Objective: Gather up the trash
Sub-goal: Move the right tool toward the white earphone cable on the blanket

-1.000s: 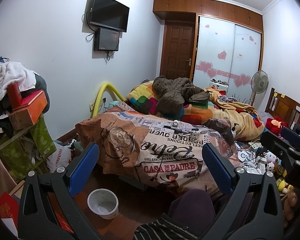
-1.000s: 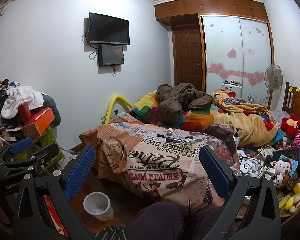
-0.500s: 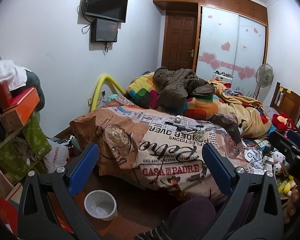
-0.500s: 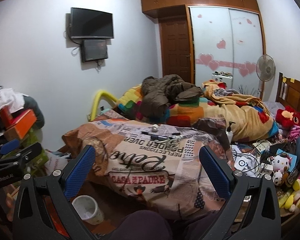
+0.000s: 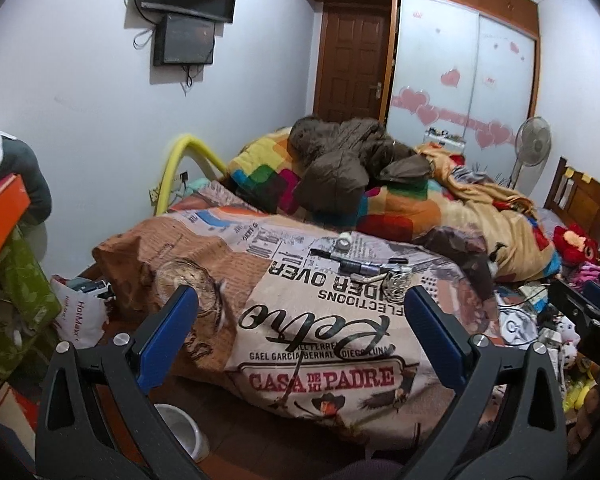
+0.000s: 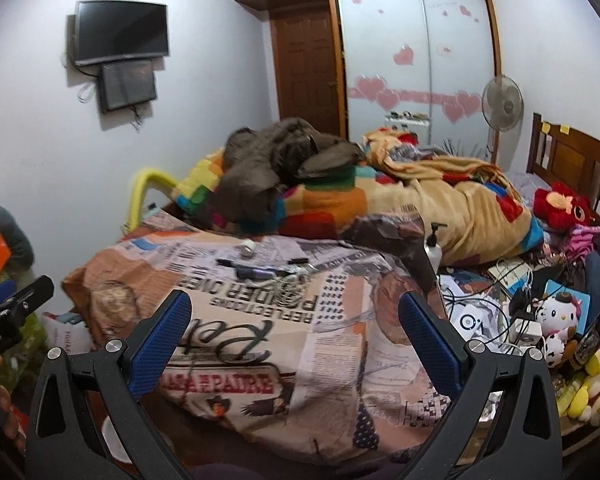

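Both grippers — left [image 5: 300, 312], right [image 6: 294, 318] — spread wide, empty, facing quilt-heaped bed [image 5: 324, 320]; white bin [image 5: 180, 436] on floor below.

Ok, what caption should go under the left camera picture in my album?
Open left gripper faces a newspaper-print quilt scattered with small clutter, white bin below.

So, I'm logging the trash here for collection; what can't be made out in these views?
- White bin, left wrist view: contents hidden by the left gripper finger.
- Small items on the printed quilt, right wrist view: too small to identify.
- Bedside clutter: tangled and blurred.
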